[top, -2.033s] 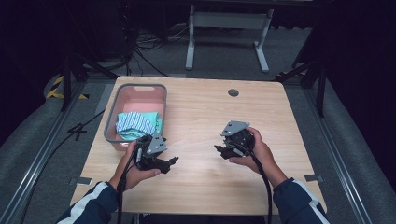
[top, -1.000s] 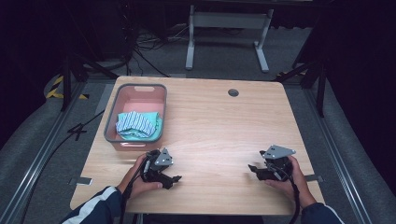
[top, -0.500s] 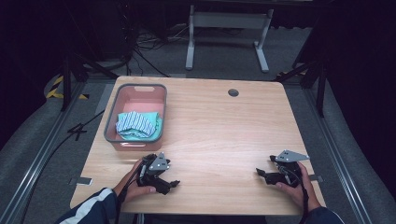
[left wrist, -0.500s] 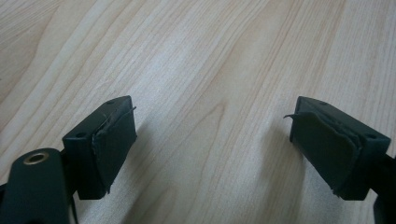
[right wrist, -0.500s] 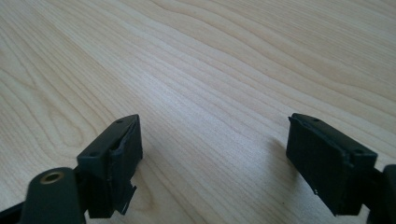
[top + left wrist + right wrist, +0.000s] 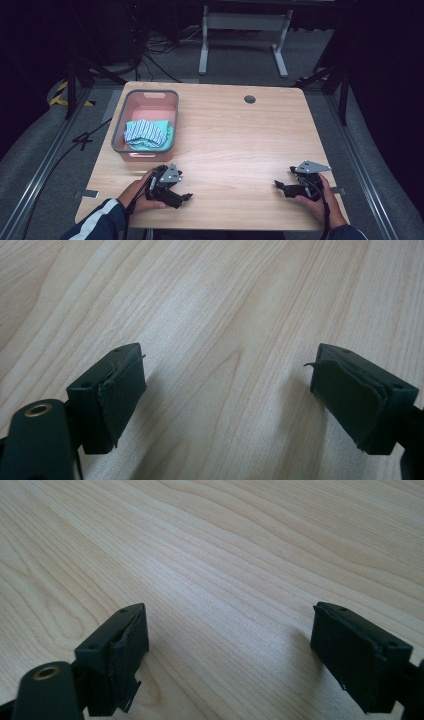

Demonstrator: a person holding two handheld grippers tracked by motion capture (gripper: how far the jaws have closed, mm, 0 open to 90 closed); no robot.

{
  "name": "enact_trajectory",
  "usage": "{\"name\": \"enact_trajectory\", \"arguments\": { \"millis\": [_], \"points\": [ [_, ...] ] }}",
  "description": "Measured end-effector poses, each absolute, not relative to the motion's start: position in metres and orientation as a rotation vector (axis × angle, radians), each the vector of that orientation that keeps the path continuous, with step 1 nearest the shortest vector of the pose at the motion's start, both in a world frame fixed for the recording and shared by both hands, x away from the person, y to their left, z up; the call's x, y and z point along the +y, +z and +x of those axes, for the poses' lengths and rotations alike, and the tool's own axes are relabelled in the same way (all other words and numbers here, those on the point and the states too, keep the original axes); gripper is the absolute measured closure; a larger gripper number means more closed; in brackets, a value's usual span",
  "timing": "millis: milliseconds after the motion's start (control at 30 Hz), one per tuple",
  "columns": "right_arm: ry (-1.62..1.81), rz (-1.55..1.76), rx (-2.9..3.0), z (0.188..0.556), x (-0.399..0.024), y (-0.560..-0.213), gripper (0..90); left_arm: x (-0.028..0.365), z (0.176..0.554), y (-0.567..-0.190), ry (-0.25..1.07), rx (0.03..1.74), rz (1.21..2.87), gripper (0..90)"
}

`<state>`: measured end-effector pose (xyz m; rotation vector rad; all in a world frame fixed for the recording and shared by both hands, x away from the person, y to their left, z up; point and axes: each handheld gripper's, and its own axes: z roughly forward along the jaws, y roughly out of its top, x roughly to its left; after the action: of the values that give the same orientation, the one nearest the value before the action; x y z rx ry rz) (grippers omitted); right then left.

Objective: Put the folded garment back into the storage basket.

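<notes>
Both grippers, left gripper (image 6: 184, 196) and right gripper (image 6: 278, 185), rest low over table (image 6: 235, 135), gaping, empty.

The bench (image 6: 235, 145) carries a basket (image 6: 118, 132) at its far left part, and a folded cloth (image 6: 147, 133) lies in the near half of that basket. A round hole (image 6: 249, 99) sits in the bench near the far edge, right of the middle. At the near edge, the left tongs (image 6: 186, 197) rest on the bench just before the basket, and the right tongs (image 6: 278, 187) rest at the near right, well apart from the left ones. Behind the bench, a stand (image 6: 242, 22) is on the floor.
</notes>
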<state>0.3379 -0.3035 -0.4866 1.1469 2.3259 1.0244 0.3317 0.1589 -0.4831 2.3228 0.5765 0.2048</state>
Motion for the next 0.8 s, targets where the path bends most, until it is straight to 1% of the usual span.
{"name": "enact_trajectory", "arguments": {
  "millis": [267, 800],
  "points": [
    [1.026, 1.151, 2.327, 0.3381, -0.3036, -0.4866, 16.1, 0.1578, 0.3328, -0.4828, 0.205, 0.575, 2.332, 12.7],
    [1.017, 1.168, 2.315, 0.3374, -0.3020, -0.4866, 15.7, 0.1576, 0.3328, -0.4830, 0.208, 0.574, 2.330, 12.6]
  ]
}}
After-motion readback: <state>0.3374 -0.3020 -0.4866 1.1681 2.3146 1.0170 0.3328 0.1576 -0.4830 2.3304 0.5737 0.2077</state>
